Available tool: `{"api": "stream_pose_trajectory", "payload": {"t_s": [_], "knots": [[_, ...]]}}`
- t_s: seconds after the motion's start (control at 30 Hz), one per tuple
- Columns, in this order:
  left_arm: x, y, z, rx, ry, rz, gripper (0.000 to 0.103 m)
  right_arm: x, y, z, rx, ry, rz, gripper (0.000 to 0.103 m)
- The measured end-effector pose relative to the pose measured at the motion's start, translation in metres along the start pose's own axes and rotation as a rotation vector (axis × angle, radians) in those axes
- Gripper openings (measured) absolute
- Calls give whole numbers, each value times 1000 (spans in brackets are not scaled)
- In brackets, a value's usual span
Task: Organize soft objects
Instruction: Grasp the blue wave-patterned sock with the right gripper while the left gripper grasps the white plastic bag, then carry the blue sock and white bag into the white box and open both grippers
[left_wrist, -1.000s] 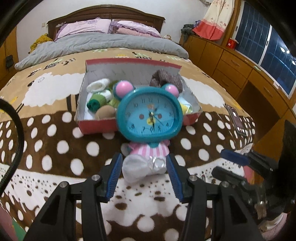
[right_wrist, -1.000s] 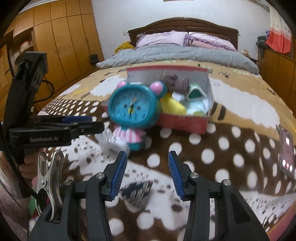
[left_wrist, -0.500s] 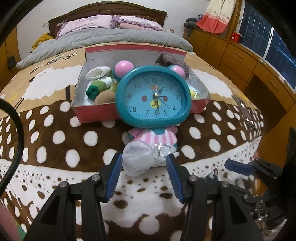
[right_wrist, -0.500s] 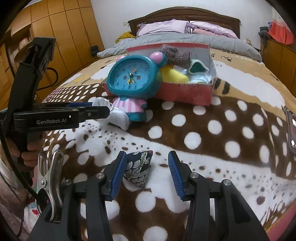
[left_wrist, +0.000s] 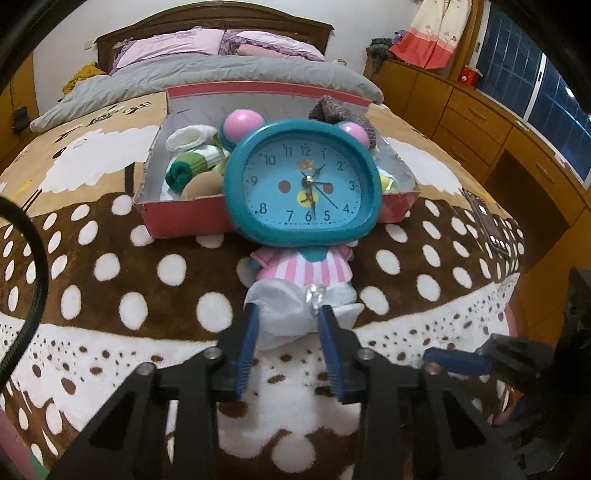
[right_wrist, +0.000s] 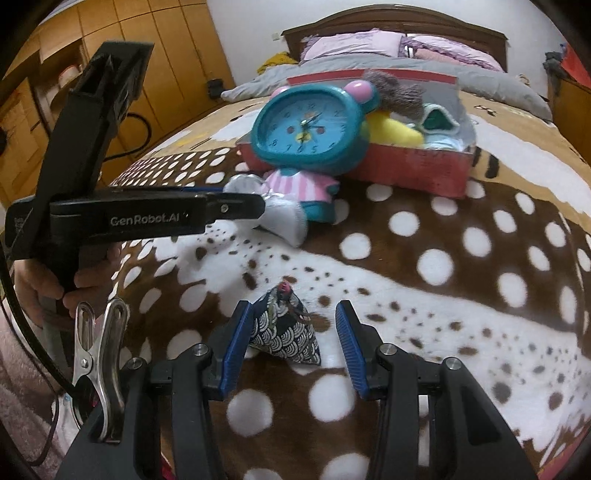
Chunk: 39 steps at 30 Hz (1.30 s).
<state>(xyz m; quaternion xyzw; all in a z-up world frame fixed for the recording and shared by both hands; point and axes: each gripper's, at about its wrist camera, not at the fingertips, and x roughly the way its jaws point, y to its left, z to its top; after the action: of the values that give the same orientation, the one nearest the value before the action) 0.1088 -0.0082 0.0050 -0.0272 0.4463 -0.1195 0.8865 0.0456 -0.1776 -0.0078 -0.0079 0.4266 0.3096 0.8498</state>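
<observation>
Two grippers are at work on the bed. Your left gripper has its fingers closing around the white fabric pouch, touching its sides, just in front of the teal mouse alarm clock. That one clock stands between you and the one red cardboard box, which holds rolled socks. Your right gripper has its fingers apart around one dark wave-patterned triangular pouch on the spotted blanket, left finger touching it. One phone lies at the blanket's right edge.
</observation>
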Motion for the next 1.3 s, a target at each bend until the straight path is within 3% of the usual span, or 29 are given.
{"api": "stream_pose_trajectory", "payload": {"t_s": [0.17, 0.37, 0.47, 0.6, 1.3], "knots": [[-4, -1, -2, 7, -12, -18, 20, 12, 10, -4, -26, 40, 22, 47], [-14, 3, -5, -2, -34, -27, 17, 19, 18, -7, -46, 44, 9, 47], [-20, 6, -6, -8, -48, -28, 17, 18, 19, -8, -38, 39, 24, 40], [-27, 11, -7, -16, -64, -26, 17, 13, 23, -12, -52, 22, 14, 36], [-77, 17, 8, -10, -182, 26, 17, -36, -6, 13, 20, -99, -100, 35]]}}
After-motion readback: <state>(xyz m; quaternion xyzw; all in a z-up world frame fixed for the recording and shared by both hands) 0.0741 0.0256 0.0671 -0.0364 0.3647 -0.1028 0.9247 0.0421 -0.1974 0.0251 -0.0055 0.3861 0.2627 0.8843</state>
